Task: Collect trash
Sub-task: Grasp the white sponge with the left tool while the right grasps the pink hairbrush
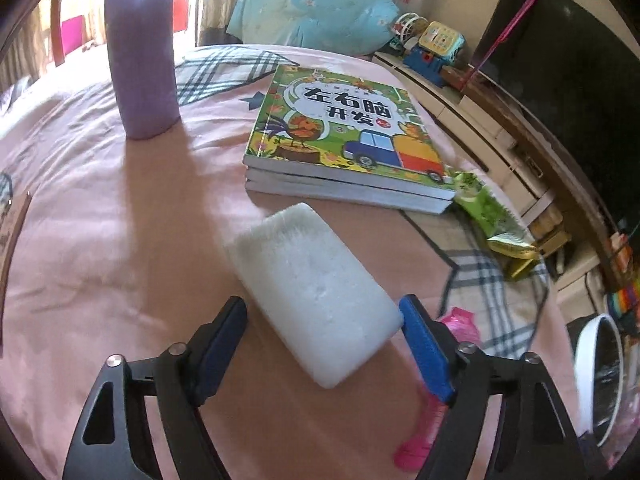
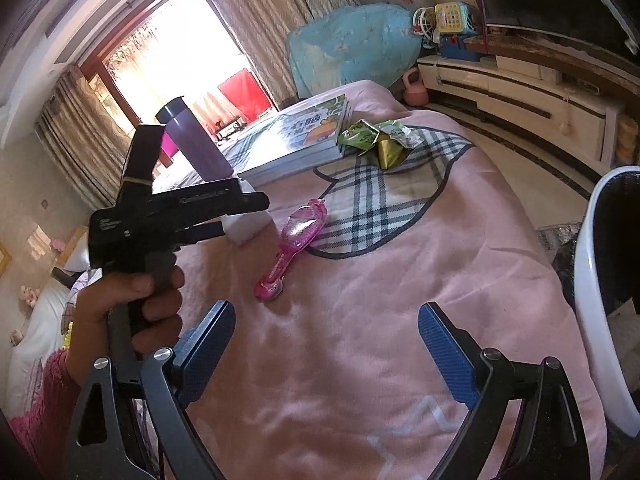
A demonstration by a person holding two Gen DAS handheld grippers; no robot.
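A white foam block (image 1: 316, 296) lies on the pink bed cover. My left gripper (image 1: 324, 326) is open with its blue pads on either side of the block's near end; the right pad sits at the block's corner, the left pad stands apart. The right wrist view shows the block's end (image 2: 246, 230) between the left gripper's fingers. A crumpled green and gold snack wrapper (image 1: 494, 220) lies right of the books (image 1: 344, 136), also in the right wrist view (image 2: 378, 140). My right gripper (image 2: 326, 344) is open and empty above the bed cover.
A purple bottle (image 1: 140, 48) stands at the back left. A pink hairbrush (image 2: 292, 240) lies beside the block. A white bin (image 2: 600, 304) with a black liner stands at the bed's right edge. A TV cabinet (image 2: 520, 92) with toys lines the far wall.
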